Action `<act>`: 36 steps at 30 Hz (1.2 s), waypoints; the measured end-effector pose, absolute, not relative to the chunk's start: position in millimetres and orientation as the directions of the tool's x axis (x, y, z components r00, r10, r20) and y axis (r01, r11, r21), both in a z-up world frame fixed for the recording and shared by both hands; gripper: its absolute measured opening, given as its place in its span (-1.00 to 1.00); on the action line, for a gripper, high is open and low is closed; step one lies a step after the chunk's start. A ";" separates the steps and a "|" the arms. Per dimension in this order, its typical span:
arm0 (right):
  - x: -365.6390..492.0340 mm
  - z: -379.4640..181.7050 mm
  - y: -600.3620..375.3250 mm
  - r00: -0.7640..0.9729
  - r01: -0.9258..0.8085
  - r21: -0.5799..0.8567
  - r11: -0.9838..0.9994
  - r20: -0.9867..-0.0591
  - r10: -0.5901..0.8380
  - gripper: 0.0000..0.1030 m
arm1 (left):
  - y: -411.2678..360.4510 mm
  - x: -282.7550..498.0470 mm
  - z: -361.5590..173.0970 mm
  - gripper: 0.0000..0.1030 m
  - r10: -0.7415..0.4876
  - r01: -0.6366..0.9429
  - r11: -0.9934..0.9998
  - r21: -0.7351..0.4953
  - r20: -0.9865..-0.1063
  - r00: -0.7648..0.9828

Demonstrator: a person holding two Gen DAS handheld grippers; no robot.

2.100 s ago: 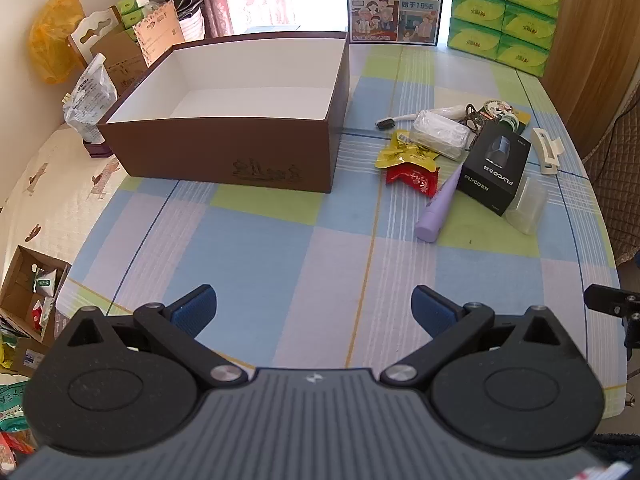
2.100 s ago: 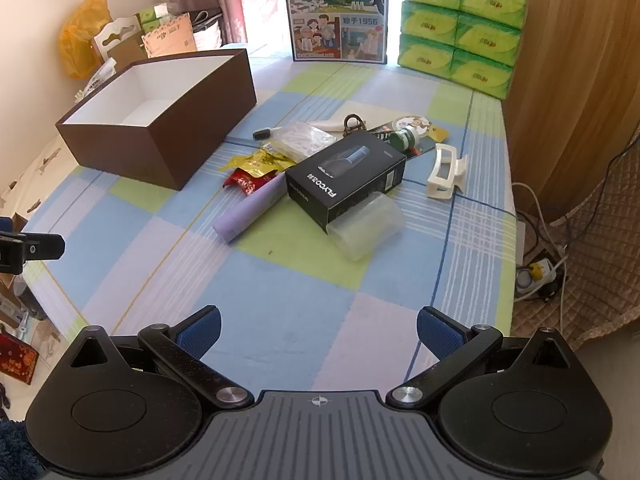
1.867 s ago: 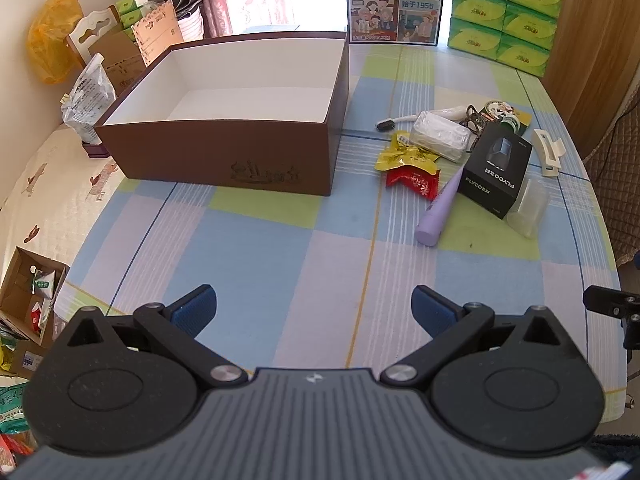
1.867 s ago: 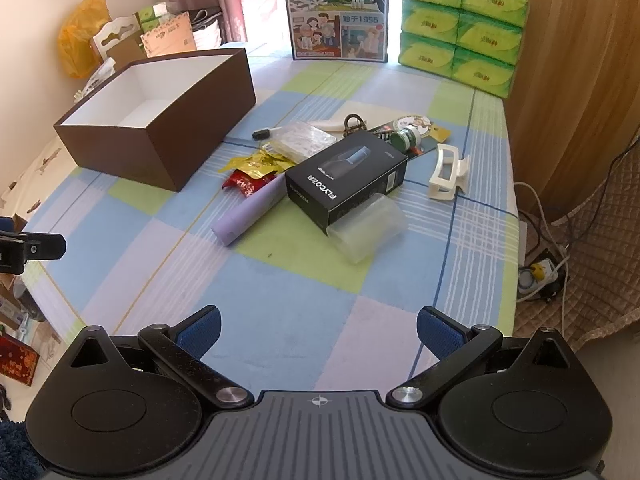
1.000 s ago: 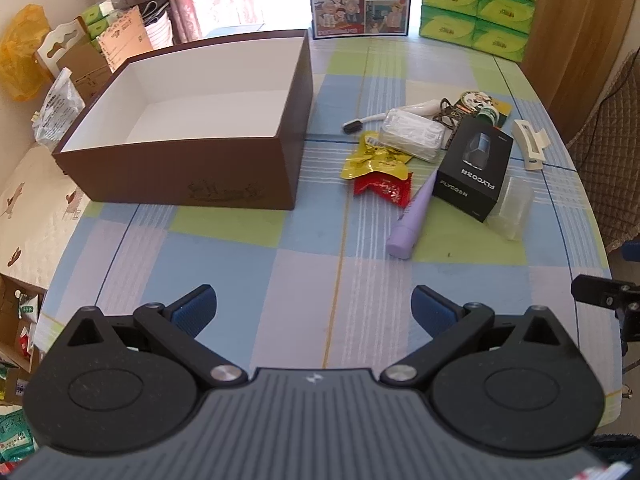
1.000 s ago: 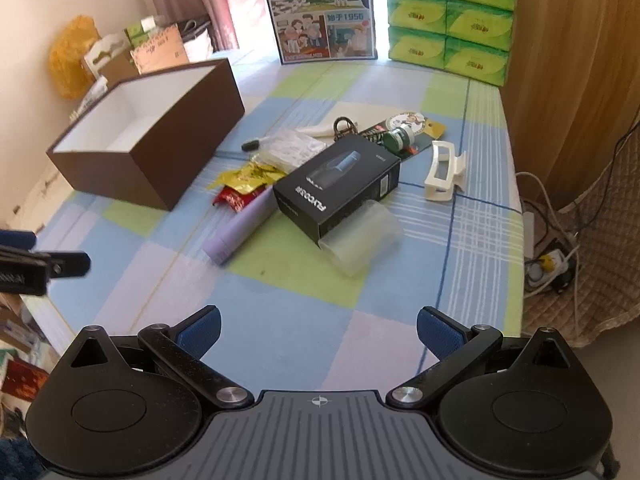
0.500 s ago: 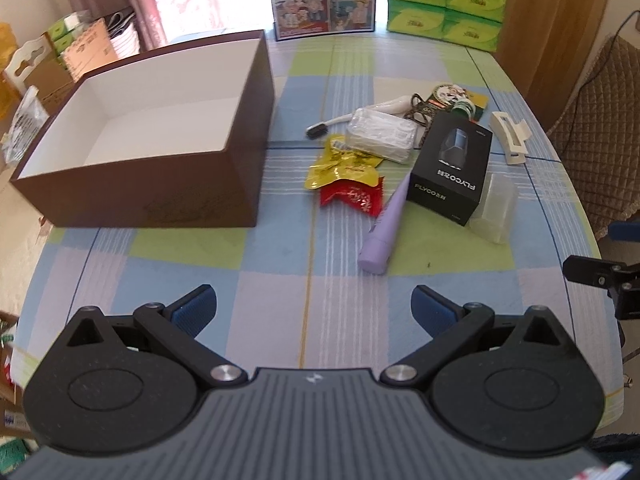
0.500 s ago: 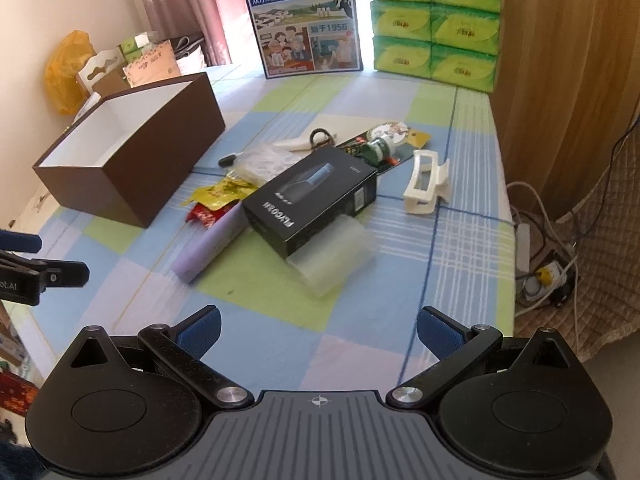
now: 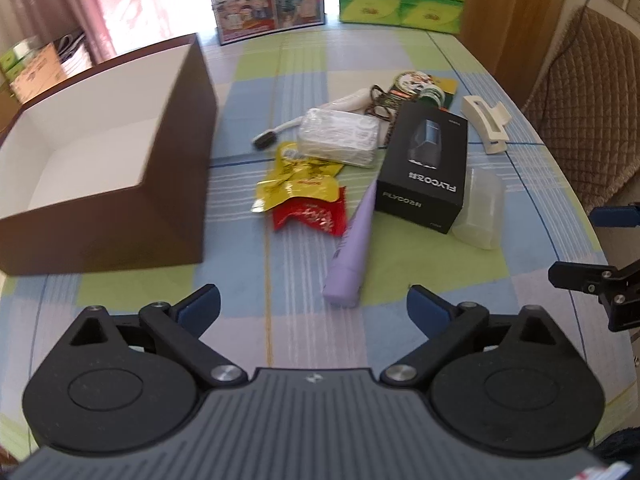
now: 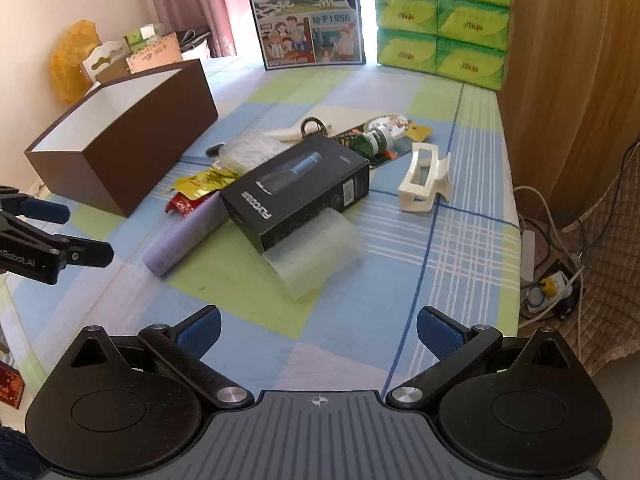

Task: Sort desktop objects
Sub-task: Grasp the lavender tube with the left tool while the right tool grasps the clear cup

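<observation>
Lengthwise, purple tube (image 9: pixel 352 246) lies flat — tapered tip toward black box (image 9: pixel 426 168)

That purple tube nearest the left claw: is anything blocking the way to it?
Nothing visible does. The left gripper is open, with only bare tablecloth before the purple tube. Its far tip runs in beside the black box and snack packets.

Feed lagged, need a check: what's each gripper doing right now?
Left gripper: open, holding nothing.
Right gripper: open, holding nothing.
</observation>
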State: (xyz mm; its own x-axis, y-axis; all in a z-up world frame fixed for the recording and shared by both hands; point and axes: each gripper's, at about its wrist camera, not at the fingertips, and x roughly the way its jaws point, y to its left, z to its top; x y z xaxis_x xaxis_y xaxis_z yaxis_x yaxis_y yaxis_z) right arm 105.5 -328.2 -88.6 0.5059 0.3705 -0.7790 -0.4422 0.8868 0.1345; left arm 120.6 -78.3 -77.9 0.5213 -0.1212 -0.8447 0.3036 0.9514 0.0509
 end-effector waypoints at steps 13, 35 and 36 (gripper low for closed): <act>134.4 -114.1 -334.5 0.492 -0.445 0.130 0.886 -0.791 0.363 0.97 | -104.0 157.3 -120.9 0.49 -0.163 0.420 0.906 0.062 -0.863 0.478; 156.2 -126.0 -326.1 0.459 -0.528 0.131 0.839 -0.787 0.412 0.97 | -93.7 170.6 -140.3 -0.57 -0.221 0.410 0.912 -0.020 -0.866 0.449; 157.5 -126.8 -324.4 0.459 -0.541 0.124 0.831 -0.785 0.416 0.97 | -89.8 166.9 -139.9 -0.57 -0.219 0.401 0.916 -0.023 -0.866 0.450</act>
State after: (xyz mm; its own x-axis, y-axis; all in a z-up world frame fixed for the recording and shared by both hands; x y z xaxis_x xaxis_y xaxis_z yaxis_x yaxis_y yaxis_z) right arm 157.5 -324.4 -126.8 0.4589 0.4163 -0.7849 -0.5415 0.8315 0.1244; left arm 166.9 -89.8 -139.9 0.4497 -0.2185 -0.8661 0.4014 0.9156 -0.0226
